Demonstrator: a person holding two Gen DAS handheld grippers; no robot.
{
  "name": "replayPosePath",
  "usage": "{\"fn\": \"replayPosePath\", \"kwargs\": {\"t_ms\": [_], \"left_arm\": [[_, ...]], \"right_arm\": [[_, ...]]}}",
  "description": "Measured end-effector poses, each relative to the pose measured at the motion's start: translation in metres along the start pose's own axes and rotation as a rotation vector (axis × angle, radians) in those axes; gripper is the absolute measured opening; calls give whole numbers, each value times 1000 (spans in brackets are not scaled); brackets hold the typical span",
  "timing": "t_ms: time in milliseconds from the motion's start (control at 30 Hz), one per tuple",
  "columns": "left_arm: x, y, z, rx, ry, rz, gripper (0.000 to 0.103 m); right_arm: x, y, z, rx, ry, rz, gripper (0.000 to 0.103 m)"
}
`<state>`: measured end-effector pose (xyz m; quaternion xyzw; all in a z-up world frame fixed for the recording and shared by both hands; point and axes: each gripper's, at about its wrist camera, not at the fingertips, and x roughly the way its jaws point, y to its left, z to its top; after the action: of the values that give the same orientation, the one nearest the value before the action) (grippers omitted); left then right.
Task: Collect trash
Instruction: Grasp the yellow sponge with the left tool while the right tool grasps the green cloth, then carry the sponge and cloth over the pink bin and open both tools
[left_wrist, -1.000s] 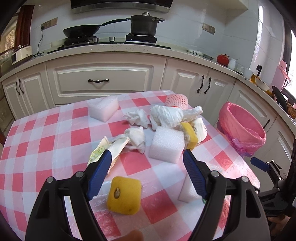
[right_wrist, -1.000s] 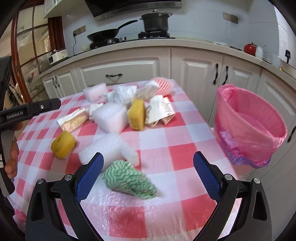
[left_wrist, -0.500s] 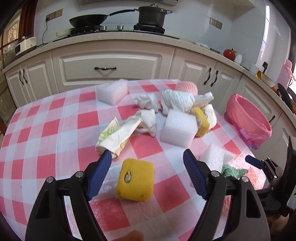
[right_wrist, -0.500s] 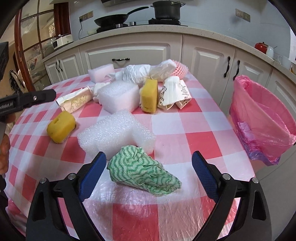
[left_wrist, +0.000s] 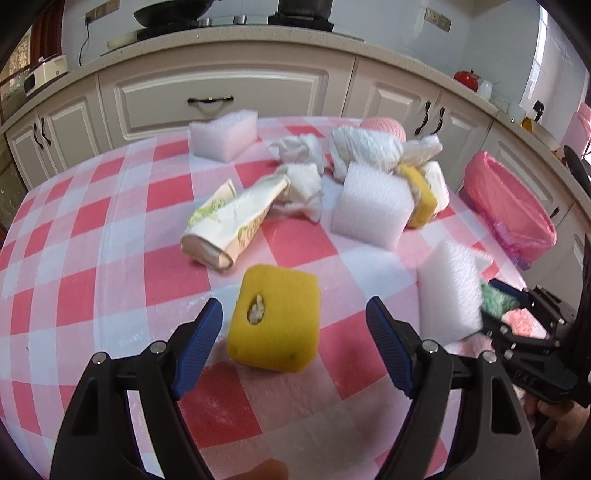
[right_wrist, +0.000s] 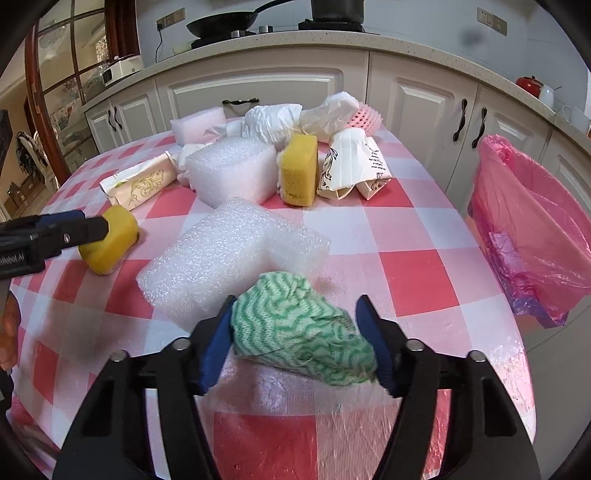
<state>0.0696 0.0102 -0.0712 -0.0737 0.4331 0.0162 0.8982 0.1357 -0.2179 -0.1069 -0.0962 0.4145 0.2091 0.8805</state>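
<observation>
My left gripper (left_wrist: 295, 325) is open, its blue fingers on either side of a yellow sponge (left_wrist: 275, 317) with a hole, not touching it. The sponge lies on the red-checked table and also shows in the right wrist view (right_wrist: 110, 240). My right gripper (right_wrist: 297, 325) has closed in on a crumpled green-and-white cloth (right_wrist: 299, 332); both blue pads press its sides. The cloth still rests on the table. A pink-lined trash bin (right_wrist: 532, 236) stands off the table's right side and also shows in the left wrist view (left_wrist: 506, 214).
White foam blocks (right_wrist: 229, 258), (right_wrist: 232, 173), (left_wrist: 369, 206), a second yellow sponge (right_wrist: 299, 170), a printed paper wrapper (left_wrist: 232, 221), crumpled tissues (left_wrist: 299, 184), plastic bags (right_wrist: 273, 122) and a pink foam net (right_wrist: 365, 114) lie across the table. White kitchen cabinets (left_wrist: 221, 96) stand behind.
Both grippers moved forward and down. The left now straddles the yellow sponge. The right narrowed from wide open onto the green cloth.
</observation>
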Motion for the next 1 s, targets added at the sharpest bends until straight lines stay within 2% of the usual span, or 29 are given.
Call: {"fn": "replayPosePath", "kwargs": {"t_ms": [167, 233, 300, 367, 533, 1000], "left_arm": [[13, 0, -4, 10, 42, 28, 77], [16, 1, -5, 14, 56, 40, 73], [20, 1, -6, 17, 69, 41, 59], [23, 1, -6, 18, 81, 46, 53], [22, 1, -5, 14, 74, 39, 51], [-6, -22, 22, 36, -23, 3, 51]], "right_arm": [[1, -3, 3, 5, 0, -12, 48], [1, -5, 4, 9, -2, -17, 46], [1, -7, 5, 15, -4, -22, 44], [2, -9, 6, 18, -4, -25, 42], [-1, -13, 10, 31, -11, -28, 40], [-32, -34, 29, 82, -87, -42, 39]]}}
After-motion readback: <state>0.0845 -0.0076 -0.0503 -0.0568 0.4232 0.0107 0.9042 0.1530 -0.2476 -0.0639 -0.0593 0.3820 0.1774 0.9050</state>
